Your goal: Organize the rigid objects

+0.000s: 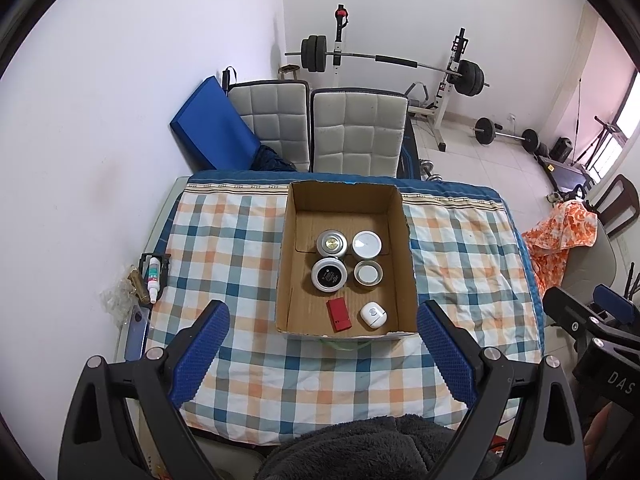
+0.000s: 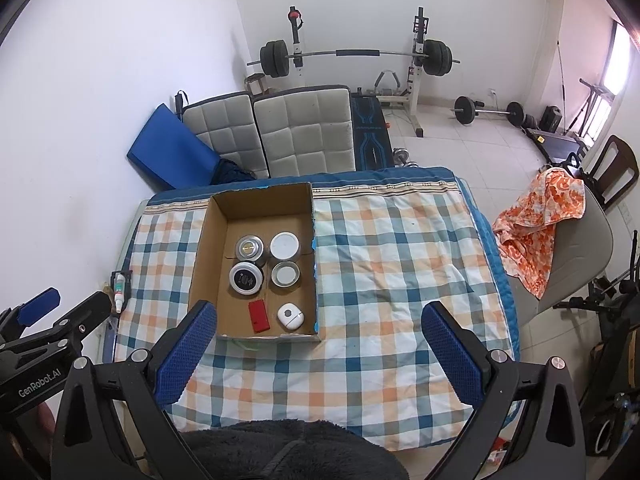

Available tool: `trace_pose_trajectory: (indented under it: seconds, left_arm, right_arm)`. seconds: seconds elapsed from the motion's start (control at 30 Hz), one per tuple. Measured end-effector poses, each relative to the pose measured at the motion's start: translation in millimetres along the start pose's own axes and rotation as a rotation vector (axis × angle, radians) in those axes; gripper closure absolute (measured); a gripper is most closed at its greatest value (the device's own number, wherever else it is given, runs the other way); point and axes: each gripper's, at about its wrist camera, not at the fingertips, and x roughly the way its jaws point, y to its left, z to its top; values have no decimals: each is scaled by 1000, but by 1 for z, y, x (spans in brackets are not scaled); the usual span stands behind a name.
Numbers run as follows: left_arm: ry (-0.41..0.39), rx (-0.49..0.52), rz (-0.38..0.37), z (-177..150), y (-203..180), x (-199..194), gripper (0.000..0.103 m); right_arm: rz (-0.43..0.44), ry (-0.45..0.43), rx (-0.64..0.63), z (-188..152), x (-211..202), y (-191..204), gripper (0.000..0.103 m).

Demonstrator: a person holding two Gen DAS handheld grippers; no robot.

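Observation:
An open cardboard box [image 1: 285, 264] [image 2: 202, 256] stands on the checked tablecloth [image 1: 248, 364] [image 2: 384, 280]. Inside it stand several round tins and jars, among them a black-topped tin [image 1: 328, 275] [image 2: 245, 278] and a white-lidded jar [image 1: 366, 244] [image 2: 284, 245]. A red flat case [image 1: 338, 314] [image 2: 259, 316] and a small white case [image 1: 372, 315] [image 2: 290, 316] lie at the box's near end. My left gripper [image 1: 323, 312] is open and empty, held above the table's near side. My right gripper [image 2: 320, 314] is open and empty, to the right of the box.
A small white bottle [image 1: 153, 280] [image 2: 119, 292] lies in a black holder at the table's left edge. Two padded chairs [image 1: 356, 136] [image 2: 304, 136] stand behind the table. A barbell rack [image 1: 384, 60] is at the far wall. An orange cloth [image 2: 536, 216] drapes a chair at right.

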Motion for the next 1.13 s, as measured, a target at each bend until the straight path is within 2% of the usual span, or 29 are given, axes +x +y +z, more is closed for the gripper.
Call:
trace_pose_trajectory:
  seconds: [0.57, 1.13]
  left_arm:
    - [-18, 2, 5, 5, 3, -2, 7]
    - [-44, 30, 11, 3, 5, -8, 7]
  right_arm:
    - [-37, -17, 25, 3, 2, 5, 0]
    - [-40, -24, 31, 2, -1, 7, 0]
